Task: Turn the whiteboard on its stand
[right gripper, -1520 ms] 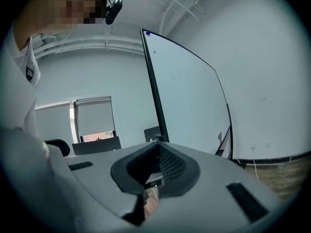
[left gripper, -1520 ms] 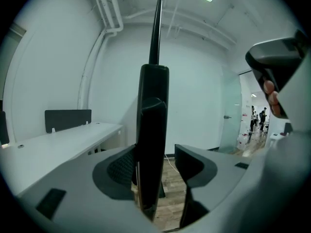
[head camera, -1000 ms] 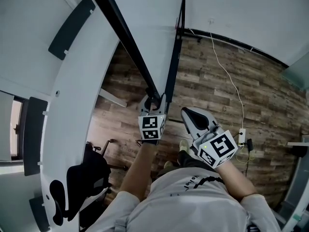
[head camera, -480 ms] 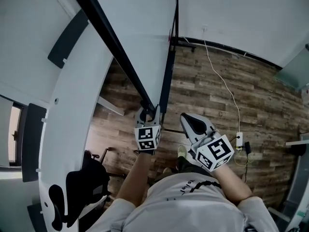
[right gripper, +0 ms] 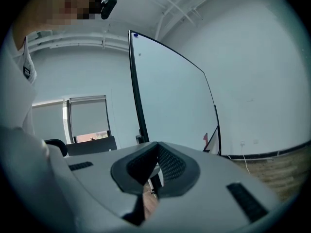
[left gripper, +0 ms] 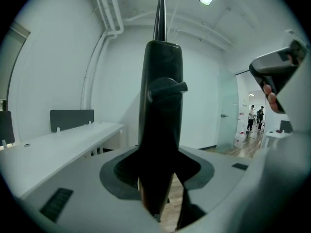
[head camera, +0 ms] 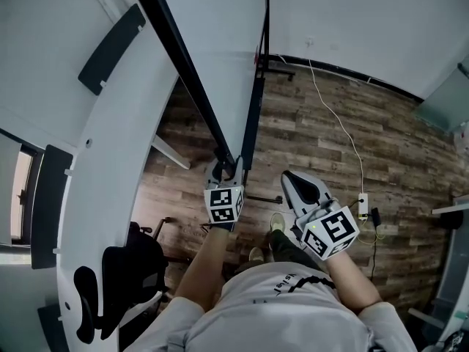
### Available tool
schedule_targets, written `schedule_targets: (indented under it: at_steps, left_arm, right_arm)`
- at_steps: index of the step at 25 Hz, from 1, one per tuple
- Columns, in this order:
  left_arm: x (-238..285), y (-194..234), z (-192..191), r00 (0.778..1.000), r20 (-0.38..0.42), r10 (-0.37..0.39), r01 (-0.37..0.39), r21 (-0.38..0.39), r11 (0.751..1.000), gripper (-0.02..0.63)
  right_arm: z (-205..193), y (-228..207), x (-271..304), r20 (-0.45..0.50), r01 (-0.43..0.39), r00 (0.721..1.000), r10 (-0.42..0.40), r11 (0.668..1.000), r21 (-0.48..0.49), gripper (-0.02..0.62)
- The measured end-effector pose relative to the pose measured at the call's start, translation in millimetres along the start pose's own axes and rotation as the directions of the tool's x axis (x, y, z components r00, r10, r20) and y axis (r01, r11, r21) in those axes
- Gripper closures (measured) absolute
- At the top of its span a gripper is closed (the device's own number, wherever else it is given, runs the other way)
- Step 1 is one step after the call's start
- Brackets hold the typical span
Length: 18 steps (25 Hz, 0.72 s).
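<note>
A person stands on a wood-plank floor point(head camera: 330, 138), seen from above, with a claw in each hand and a whiteboard point(head camera: 220, 50) right in front of them. The whiteboard is tall and white. It hangs in a black stand point(head camera: 253, 116), whose upright pole rises just right of the left claw and whose foot rests on the floor near the white wall point(head camera: 366, 20).

The left claw point(head camera: 225, 166) grasps the board's black frame point(left gripper: 160, 106) at its lower corner. In the left gripper view the dark frame edge stands upright between the two jaws and fills the gap from pad to pad. From the head view, the frame runs as a long dark line from that claw up to the top left.

The right claw point(head camera: 293, 182) is held just right of the stand's pole, apart from the board. Its jaws are clenched together with nothing between them. From the right gripper view, the whiteboard's face and black border rise beyond the claw.

To the left, a long curved white surface point(head camera: 110, 145) carries dark divider panels point(head camera: 110, 50). A black office chair point(head camera: 135, 270) sits below its lower end. To the right, a thin white cable point(head camera: 333, 112) trails across the floor from the wall to a power strip point(head camera: 363, 205) near the right claw.
</note>
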State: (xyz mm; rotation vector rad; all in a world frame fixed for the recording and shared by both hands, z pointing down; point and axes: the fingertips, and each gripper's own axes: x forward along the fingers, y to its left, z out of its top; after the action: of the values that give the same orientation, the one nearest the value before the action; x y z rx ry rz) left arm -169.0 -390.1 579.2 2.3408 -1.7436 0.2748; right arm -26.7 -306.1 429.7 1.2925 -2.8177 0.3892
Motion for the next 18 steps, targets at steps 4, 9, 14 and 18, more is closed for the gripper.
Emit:
schedule_targets:
  at_steps: [4,9,14,18]
  left_arm:
    - [-19,1,-7,1.000,-0.002,-0.006,0.006,0.005,1.000,0.420]
    - [-35,1,-10,1.000,-0.015,-0.025,0.025,0.021,0.999,0.420]
    - [-55,-4,-16,0.999,-0.024,-0.027,0.027,0.012,1.000,0.420]
    - [-74,-12,-23,0.999,-0.023,-0.026,0.026,0.006,1.000,0.419]
  right_arm:
    - [-11,23,-19,-0.002,0.017,1.000,-0.017,1.000,0.000,0.583]
    - [-25,47,-40,-0.006,0.052,0.999,-0.052,0.999,0.006,0.583]
    - [-25,65,-62,0.013,0.083,0.996,-0.083,0.997,0.001,0.583]
    - [-23,71,-80,0.027,0.111,0.993,-0.111,0.994,-0.003,0.583]
